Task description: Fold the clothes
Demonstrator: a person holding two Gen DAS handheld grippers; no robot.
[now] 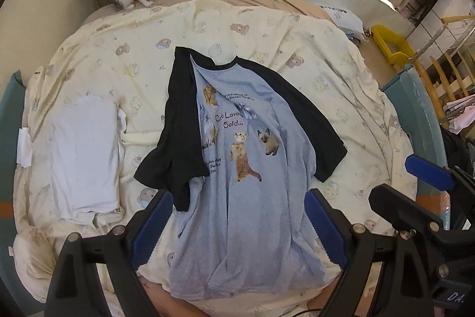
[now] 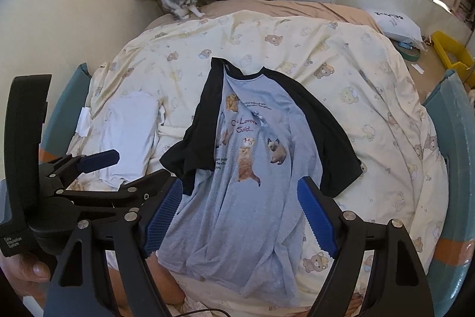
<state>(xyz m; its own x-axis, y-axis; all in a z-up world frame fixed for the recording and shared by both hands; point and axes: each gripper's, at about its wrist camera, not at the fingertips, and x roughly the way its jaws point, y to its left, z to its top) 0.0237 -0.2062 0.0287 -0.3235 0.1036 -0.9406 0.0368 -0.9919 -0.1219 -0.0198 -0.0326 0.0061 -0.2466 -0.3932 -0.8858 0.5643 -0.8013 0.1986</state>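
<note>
Grey cotton T-shirt with black sleeves lies mid-bed, left sleeve folded over. Left tool and right tool gape wide, empty. Right sleeve fold looks due.

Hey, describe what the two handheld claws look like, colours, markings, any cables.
Both the left claw and the right claw have black plastic frames with silver bolts and two long fingers faced with ribbed blue pads. The left one's black handle carries small white lettering reading "Data Acquisition System". A thin dark cable runs along the bottom edge.
</note>
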